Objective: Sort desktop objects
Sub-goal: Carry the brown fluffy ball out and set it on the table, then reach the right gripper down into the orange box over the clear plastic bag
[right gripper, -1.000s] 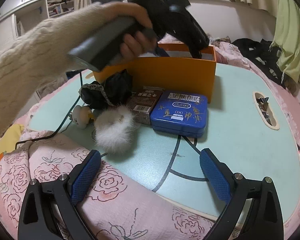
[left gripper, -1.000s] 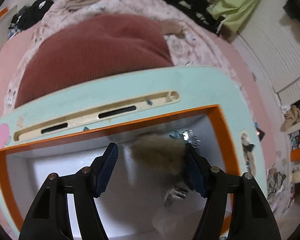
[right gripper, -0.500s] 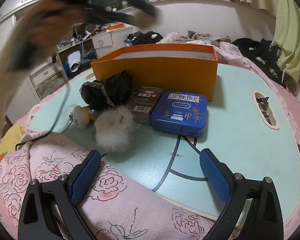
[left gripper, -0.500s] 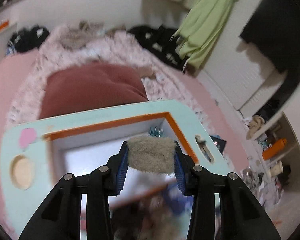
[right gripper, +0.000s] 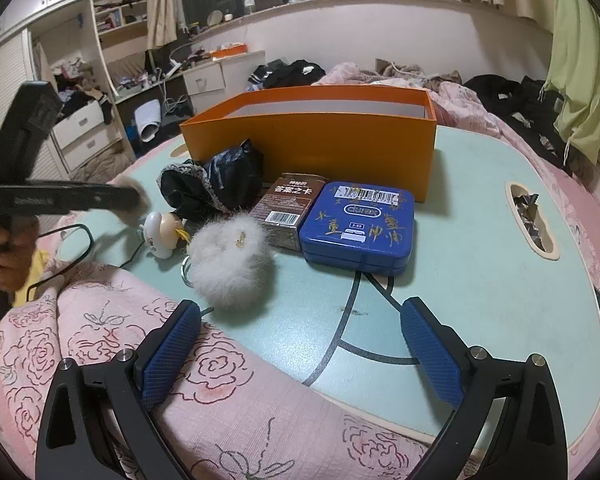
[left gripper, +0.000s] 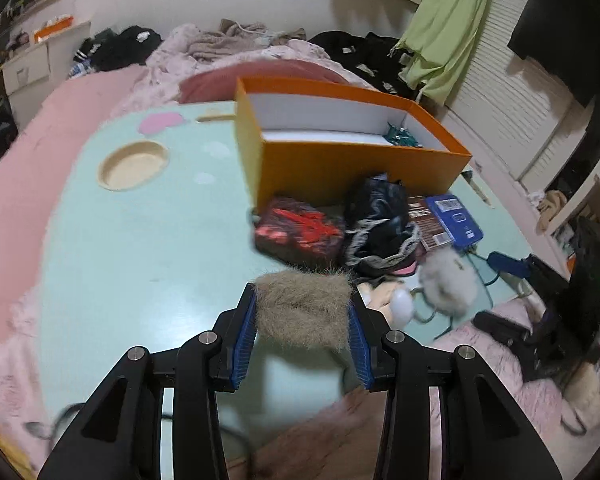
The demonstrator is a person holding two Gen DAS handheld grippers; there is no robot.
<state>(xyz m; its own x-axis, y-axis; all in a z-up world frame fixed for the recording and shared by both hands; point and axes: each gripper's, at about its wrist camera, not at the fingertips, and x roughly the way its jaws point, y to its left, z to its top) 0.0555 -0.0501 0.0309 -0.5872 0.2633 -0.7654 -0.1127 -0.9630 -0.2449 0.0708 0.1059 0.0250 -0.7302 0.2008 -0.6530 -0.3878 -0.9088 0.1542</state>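
Fur fills the gap of the left tongs (left gripper: 303, 334): their blue pads are clamped on a tan fur pompom (left gripper: 305, 309), held clear above the pale green worktop (left gripper: 140, 248) and tilted steeply downward. In the right wrist view a hand (right gripper: 8, 256) grips this tool's handle at the left edge, fingers curled round it. Beyond the left tongs lie a red-and-black pouch (left gripper: 300, 234) and a black lace-trimmed bundle (left gripper: 380, 220), with the orange box (left gripper: 356, 160) behind them. The right tongs (right gripper: 300, 354) hang over the pink rose-print blanket (right gripper: 112, 344) at the worktop's near edge, angled down, pads wide apart and holding nothing. Just ahead of them sit a white fur pompom (right gripper: 230, 264), a brown card box (right gripper: 288, 210) and a blue tin (right gripper: 360, 226).
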